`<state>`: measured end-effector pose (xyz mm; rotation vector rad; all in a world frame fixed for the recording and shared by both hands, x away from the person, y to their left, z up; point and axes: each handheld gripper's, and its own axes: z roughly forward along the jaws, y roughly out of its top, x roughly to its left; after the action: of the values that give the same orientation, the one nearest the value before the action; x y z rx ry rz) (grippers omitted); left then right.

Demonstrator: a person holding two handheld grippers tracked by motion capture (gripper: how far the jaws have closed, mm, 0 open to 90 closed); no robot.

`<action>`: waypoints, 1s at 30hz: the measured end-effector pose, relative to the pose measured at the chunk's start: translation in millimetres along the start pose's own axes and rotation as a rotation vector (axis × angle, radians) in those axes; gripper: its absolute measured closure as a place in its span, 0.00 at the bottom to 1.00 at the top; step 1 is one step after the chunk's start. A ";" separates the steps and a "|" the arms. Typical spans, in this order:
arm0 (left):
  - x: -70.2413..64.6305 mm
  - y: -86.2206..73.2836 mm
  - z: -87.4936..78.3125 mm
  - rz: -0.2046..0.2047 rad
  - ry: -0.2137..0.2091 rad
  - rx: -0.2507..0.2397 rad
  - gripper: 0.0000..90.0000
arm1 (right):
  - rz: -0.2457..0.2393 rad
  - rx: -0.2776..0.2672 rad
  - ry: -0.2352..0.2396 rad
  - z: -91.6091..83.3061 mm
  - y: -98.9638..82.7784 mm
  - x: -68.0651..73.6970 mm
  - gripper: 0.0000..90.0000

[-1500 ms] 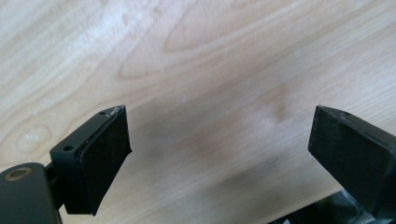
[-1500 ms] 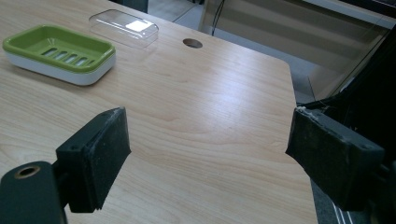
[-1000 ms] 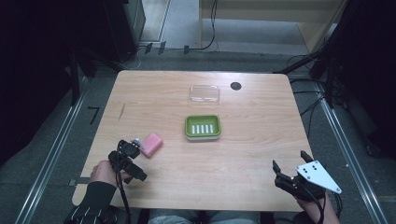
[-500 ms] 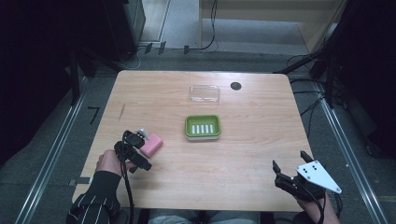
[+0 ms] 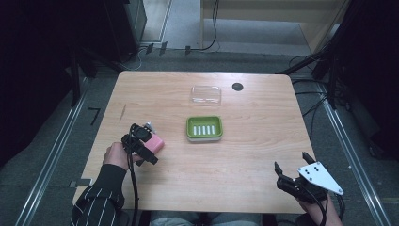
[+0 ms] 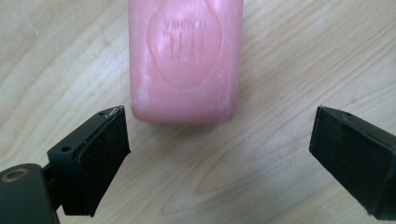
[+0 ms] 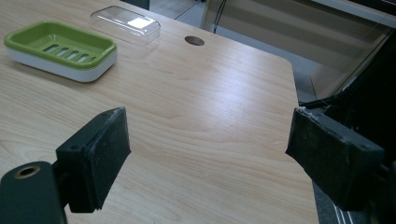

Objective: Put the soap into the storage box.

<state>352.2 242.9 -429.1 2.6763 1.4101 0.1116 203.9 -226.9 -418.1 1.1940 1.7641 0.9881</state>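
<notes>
Wooden table (image 5: 244, 155), dark floor around. Pink soap (image 6: 186, 58) flat on bare wood at left, just ahead of left gripper (image 6: 219, 149), jaws apart and just opening wider, nothing between. Green dish (image 5: 203, 128) near the soap toward centre, clear lid (image 5: 206, 94) beyond. Right gripper (image 7: 208, 158) wide open, idle at near right corner. Best next, probably: slide forward to straddle soap squarely, pads on long sides, close gently; slippery bar, likely to squirt out.

Table (image 5: 244, 155) evenly lit from overhead, surroundings v. dark. Soft glare on wood in right gripper view. Soap (image 6: 187, 56) close-up slightly soft; high view low-res.
</notes>
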 end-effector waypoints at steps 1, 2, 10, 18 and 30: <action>0.5 1.8 -0.5 0.004 0.000 0.000 0.05 | 0.000 0.000 0.000 0.0 0.0 0.0 0.15; 0.6 3.3 -0.1 0.002 -0.002 -0.009 0.05 | 0.000 0.000 0.000 0.1 0.0 0.0 0.15; 3.0 16.9 4.4 0.030 -0.008 -0.007 0.03 | -0.002 -0.001 0.001 0.2 0.0 0.0 0.15; 5.8 28.1 10.7 0.041 -0.003 0.004 0.01 | -0.002 0.001 0.001 0.3 0.0 0.2 0.15; 7.1 40.6 18.8 0.041 0.025 0.032 0.04 | -0.005 0.002 0.001 0.5 0.0 0.2 0.15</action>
<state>391.5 224.8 -442.1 2.7398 1.3762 0.1268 204.3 -226.6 -418.4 1.1905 1.7683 0.9839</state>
